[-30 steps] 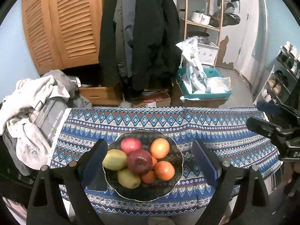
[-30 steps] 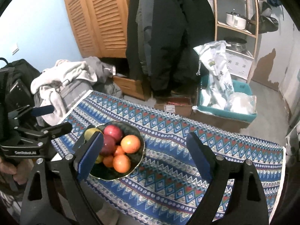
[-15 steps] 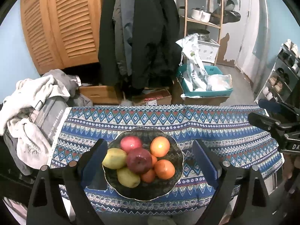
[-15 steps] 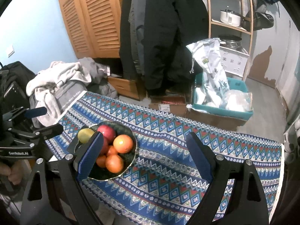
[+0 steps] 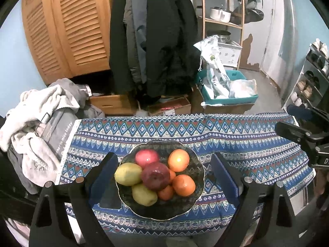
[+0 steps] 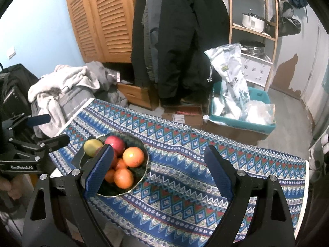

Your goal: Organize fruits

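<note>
Dark coats (image 5: 156,41) beside louvered wooden doors (image 5: 67,30); patterned tablecloth (image 6: 185,164) below.

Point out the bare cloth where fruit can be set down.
Bare tablecloth runs from the bowl to the table's right end, and behind the bowl to the far edge. Crowded: the bowl, piled with fruit. Left strip is narrow, beside the laundry pile.

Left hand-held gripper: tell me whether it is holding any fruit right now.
No. The left hand-held gripper is open, its fingers on either side of the bowl, and the fruit lies in the bowl.
</note>
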The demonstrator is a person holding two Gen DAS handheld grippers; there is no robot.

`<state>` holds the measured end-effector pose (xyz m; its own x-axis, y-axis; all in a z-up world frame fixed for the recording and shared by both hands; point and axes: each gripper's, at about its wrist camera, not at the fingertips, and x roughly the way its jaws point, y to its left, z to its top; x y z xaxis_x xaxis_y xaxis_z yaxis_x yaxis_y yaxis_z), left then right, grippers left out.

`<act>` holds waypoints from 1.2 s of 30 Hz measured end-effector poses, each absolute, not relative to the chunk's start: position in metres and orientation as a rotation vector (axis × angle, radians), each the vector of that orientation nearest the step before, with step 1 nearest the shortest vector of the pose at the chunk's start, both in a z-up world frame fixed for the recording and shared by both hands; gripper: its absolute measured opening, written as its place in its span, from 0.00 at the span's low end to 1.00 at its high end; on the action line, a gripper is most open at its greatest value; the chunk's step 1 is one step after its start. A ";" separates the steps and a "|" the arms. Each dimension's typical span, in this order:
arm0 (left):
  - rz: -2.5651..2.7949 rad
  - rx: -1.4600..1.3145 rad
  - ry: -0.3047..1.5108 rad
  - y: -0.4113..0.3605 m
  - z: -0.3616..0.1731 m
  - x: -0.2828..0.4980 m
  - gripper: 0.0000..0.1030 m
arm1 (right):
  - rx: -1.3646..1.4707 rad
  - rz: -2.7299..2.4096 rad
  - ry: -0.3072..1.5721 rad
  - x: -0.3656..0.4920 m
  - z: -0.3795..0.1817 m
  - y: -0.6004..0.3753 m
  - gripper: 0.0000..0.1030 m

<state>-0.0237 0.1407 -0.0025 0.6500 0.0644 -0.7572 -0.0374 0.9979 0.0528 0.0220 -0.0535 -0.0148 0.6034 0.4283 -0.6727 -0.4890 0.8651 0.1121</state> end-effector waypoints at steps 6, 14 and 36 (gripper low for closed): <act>0.058 0.040 0.863 0.139 -0.002 -0.024 0.90 | -0.090 0.534 0.755 0.019 -0.014 -0.052 0.86; 0.063 0.044 0.875 0.139 -0.004 -0.023 0.91 | -0.091 0.533 0.755 0.019 -0.014 -0.051 0.86; 0.082 0.110 0.879 0.133 -0.004 -0.026 0.91 | -0.104 0.547 0.750 0.016 -0.010 -0.045 0.86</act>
